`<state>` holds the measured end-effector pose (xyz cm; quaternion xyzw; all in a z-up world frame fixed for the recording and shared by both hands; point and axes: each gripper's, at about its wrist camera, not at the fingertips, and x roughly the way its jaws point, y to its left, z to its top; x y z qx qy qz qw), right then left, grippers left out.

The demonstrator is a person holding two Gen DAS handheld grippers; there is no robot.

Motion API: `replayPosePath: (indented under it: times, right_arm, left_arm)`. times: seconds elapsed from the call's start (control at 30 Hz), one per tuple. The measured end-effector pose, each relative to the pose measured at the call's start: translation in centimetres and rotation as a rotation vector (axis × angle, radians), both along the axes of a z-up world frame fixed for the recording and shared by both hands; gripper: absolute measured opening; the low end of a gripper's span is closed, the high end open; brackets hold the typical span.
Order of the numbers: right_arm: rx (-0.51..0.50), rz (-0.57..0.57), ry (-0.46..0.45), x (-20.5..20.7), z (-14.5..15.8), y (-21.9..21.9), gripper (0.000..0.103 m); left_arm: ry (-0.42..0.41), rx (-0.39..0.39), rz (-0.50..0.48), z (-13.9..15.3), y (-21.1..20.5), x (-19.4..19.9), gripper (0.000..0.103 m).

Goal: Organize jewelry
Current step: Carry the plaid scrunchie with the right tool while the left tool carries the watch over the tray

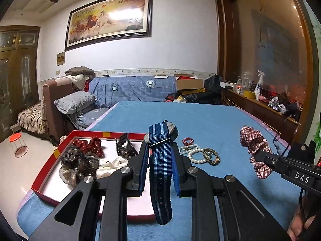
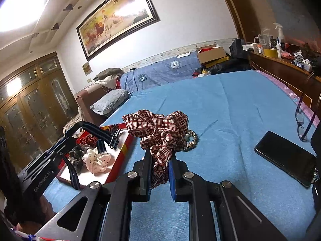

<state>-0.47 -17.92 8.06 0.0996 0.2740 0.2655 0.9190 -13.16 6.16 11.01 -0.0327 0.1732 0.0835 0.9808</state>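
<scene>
Left tool (image 1: pixel 160 160) is clenched on the strap of a blue striped watch (image 1: pixel 160 164); the watch case sits above the fingertips and the free strap end hangs below, over the near edge of the red tray (image 1: pixel 45 172). Right tool (image 2: pixel 159 162) is clenched on a red plaid scrunchie (image 2: pixel 158 128), held clear above the blue bed cover (image 2: pixel 230 104).

Beyond the left tool, the tray already contains a dark sheer scrunchie (image 1: pixel 78 164), a white dotted scrunchie (image 1: pixel 112 165), a red dotted scrunchie (image 1: pixel 90 144) and a black hair claw (image 1: pixel 125 147). Just right of the tray, on the bed cover, lie the unsorted bracelets (image 1: pixel 200 152): pearl, red bead and gold-toned pieces, touching one another.

Step in hand, as judged: transfer of both held items to the tray. The next move calls for carrying each tool over a bare part of the tray floor, lowering it, then releasing. The plaid scrunchie has further to travel leftward. The bracelets remain to be collected afterwards.
</scene>
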Motion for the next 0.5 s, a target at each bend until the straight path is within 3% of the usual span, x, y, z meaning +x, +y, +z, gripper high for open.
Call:
replayPosePath:
  times: [0.5]
  right_arm:
    - [-0.024, 0.052, -0.017, 0.4, 0.6, 2.9, 0.015]
  left_arm:
    - [-0.017, -0.018, 0.062, 0.2, 3.3, -0.8, 0.021]
